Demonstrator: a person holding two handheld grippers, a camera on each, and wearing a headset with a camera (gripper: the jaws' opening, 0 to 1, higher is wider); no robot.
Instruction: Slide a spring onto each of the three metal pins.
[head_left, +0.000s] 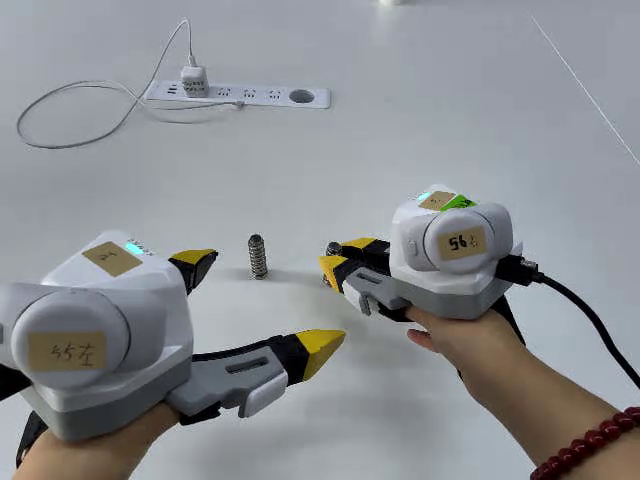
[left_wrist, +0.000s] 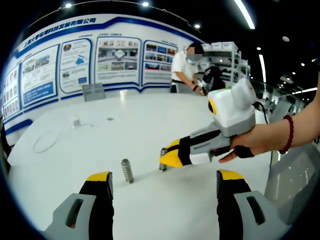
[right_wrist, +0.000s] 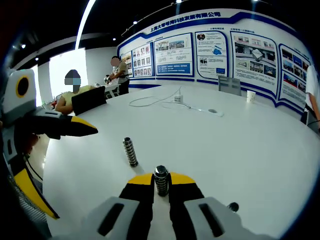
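Note:
Upright on the white table (head_left: 420, 130) stands a pin with a coiled metal spring (head_left: 257, 256) over it, also seen as the spring (left_wrist: 127, 170) and the spring (right_wrist: 130, 151). To its right, my right gripper (head_left: 333, 264) is shut on a second spring (right_wrist: 161, 180) that stands upright on the table; that spring (left_wrist: 163, 159) sits between its yellow tips. My left gripper (head_left: 260, 300) is open and holds nothing, its jaws wide apart a little nearer me than the first spring. A small metal stub (right_wrist: 232, 206) shows beside the right jaw; what it is cannot be told.
A white power strip (head_left: 240, 95) with a plugged charger (head_left: 194, 78) and a looped cable (head_left: 70, 110) lies at the far left of the table. A person (left_wrist: 185, 65) stands beyond the table's far edge. A paper cup (right_wrist: 250, 96) stands far off.

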